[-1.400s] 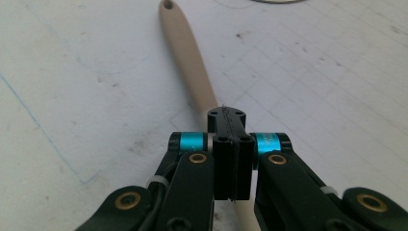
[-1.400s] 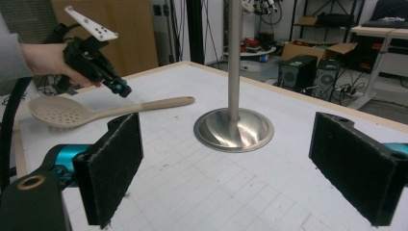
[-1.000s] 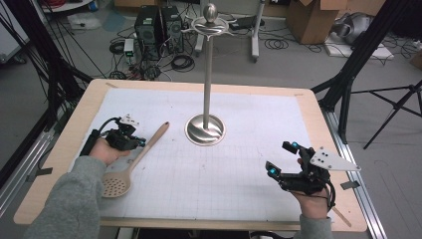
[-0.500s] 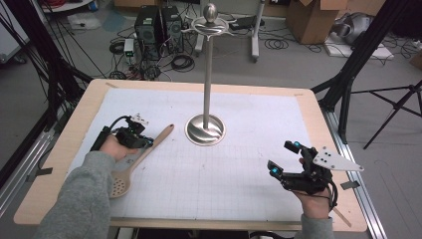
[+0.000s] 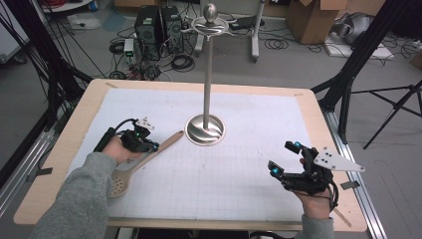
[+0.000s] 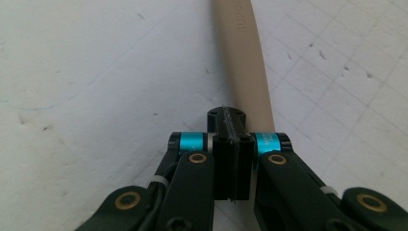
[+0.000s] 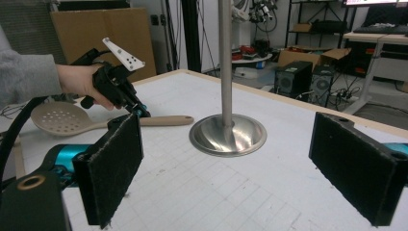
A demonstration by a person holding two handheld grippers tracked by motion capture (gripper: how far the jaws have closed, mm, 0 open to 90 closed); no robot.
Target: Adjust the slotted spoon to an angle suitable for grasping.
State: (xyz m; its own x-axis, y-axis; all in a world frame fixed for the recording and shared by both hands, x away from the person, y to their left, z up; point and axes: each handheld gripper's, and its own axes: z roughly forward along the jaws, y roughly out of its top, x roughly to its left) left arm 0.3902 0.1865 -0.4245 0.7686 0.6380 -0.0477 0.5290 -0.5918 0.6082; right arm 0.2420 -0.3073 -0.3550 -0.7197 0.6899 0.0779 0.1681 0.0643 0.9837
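Left gripper closed beside spoon handle, right gripper spread

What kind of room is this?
Probably a robotics lab or workshop. Computer towers and loose cables sit on the floor, cardboard boxes stand behind, and black frame poles surround the table.

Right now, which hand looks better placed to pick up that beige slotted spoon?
The left. Its gripper is right at the beige slotted spoon's handle, jaws shut beside it. The right gripper hangs open across the table, far from it.
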